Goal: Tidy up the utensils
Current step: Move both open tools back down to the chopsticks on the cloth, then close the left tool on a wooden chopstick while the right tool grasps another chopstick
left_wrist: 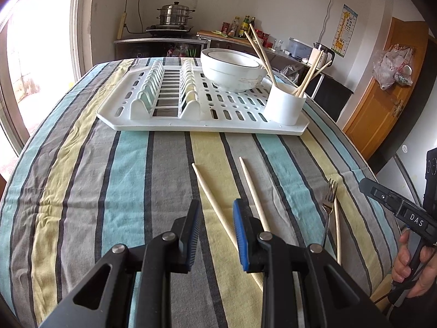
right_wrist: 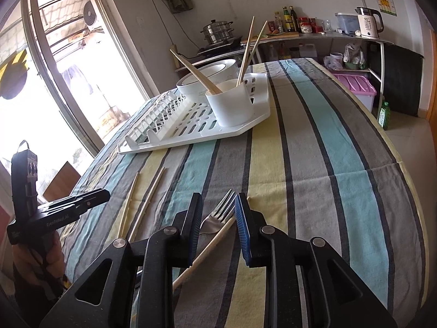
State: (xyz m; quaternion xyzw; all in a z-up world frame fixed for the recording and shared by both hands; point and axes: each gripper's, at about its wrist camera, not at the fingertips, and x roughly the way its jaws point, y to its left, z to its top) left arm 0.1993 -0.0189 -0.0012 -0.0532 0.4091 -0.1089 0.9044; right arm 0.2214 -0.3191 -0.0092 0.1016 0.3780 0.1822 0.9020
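Left wrist view: low and close over the striped tablecloth (left_wrist: 82, 180), angled down past its own fingers, facing the white dish rack (left_wrist: 153, 120) squarely at upper centre. Right wrist view: similarly low, facing the same dish rack (right_wrist: 191, 134) obliquely, upper left of centre. Shared: rack, cloth, loose chopsticks, fork.

chopstick (left_wrist: 215, 210): near end hidden under left gripper's pad | second chopstick (left_wrist: 254, 196): near end hidden behind the other pad | fork (right_wrist: 218, 214): handle hidden behind right gripper's finger | hand (left_wrist: 412, 270): cut off by frame edge | bottle (right_wrist: 286, 17) labels: too small to read
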